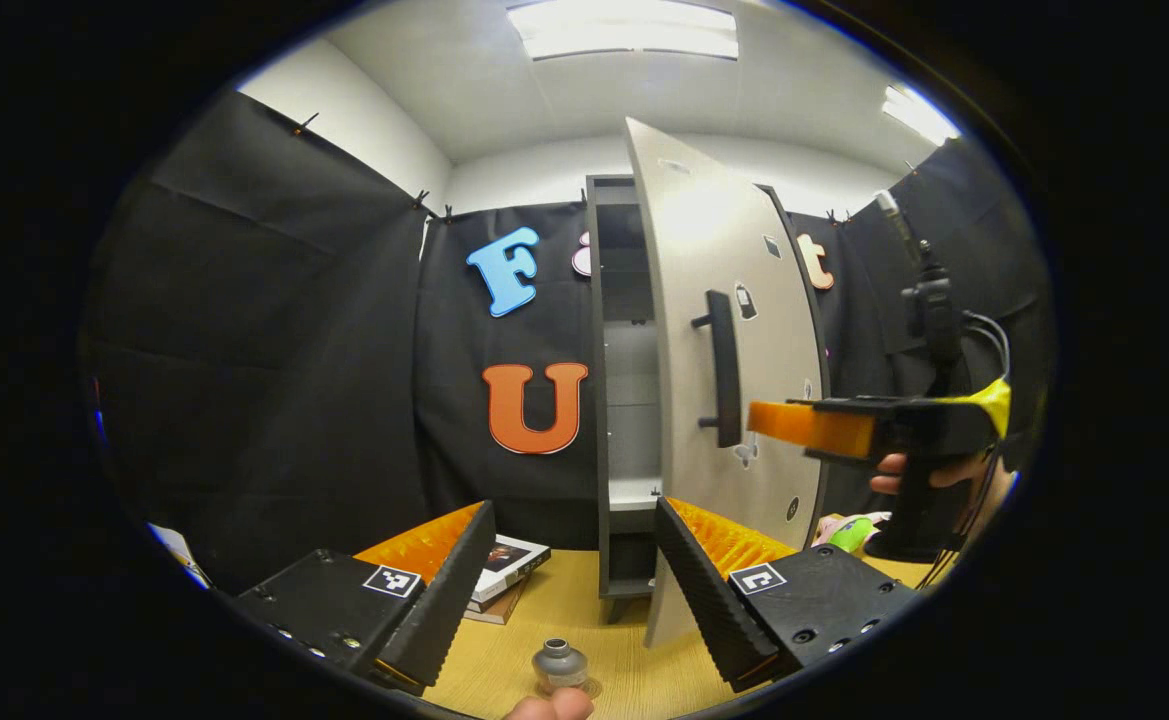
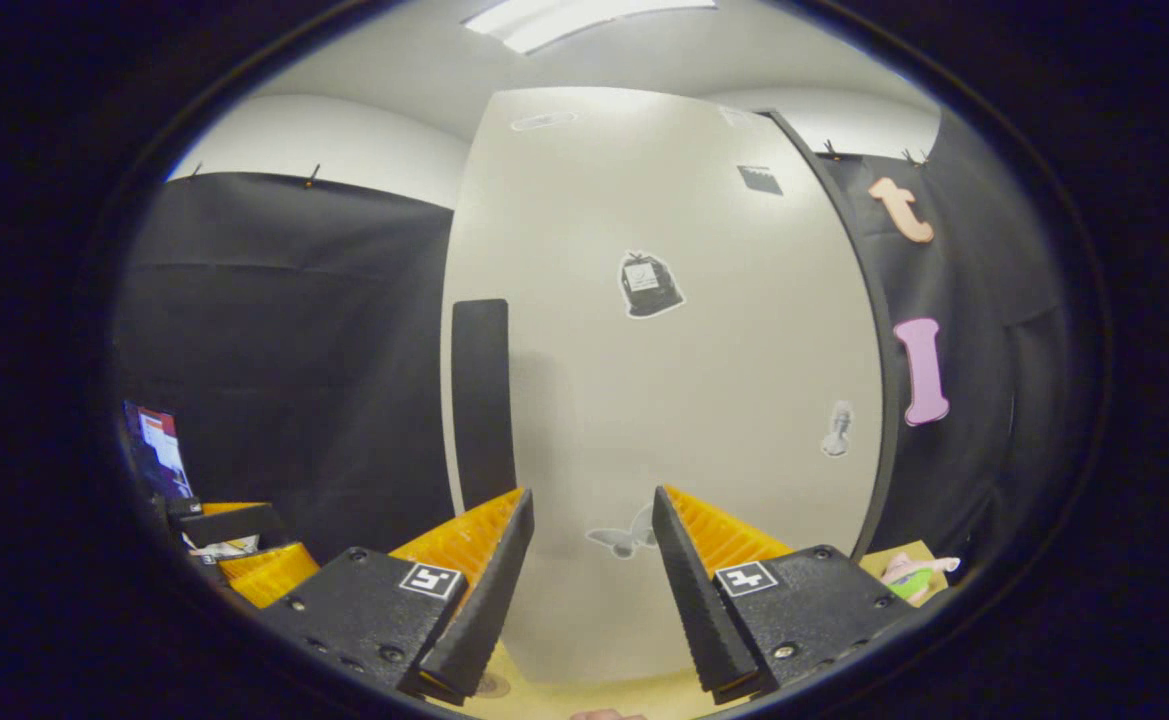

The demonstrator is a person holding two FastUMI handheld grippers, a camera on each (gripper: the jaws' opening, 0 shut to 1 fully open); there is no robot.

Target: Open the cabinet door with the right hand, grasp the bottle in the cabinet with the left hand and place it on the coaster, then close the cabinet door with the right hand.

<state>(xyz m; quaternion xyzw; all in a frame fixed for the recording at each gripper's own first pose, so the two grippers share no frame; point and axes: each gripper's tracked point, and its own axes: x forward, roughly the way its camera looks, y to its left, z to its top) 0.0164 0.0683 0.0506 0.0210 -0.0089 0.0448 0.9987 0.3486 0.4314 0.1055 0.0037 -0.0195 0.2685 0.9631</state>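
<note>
A tall dark cabinet (image 1: 604,400) stands on the wooden table with its pale door (image 1: 734,300) partly ajar. The door carries a dark vertical handle (image 1: 722,370). Through the gap I see bare shelves (image 1: 634,490). A small grey bottle (image 1: 558,663) stands on the table near me, on a round coaster (image 1: 589,689), below my open left gripper (image 1: 574,560). My right gripper (image 1: 759,420), held by a hand, hovers just right of the handle. In the right gripper view the door (image 2: 704,380) looms close, the handle (image 2: 481,400) up-left of my open right gripper (image 2: 592,540).
Books (image 1: 506,570) lie left of the cabinet's foot. A green and pink toy (image 1: 849,532) (image 2: 909,575) sits right of the door. The left gripper (image 2: 244,565) and a lit screen (image 2: 159,450) show at the far left. A fingertip (image 1: 549,708) pokes in at the bottom.
</note>
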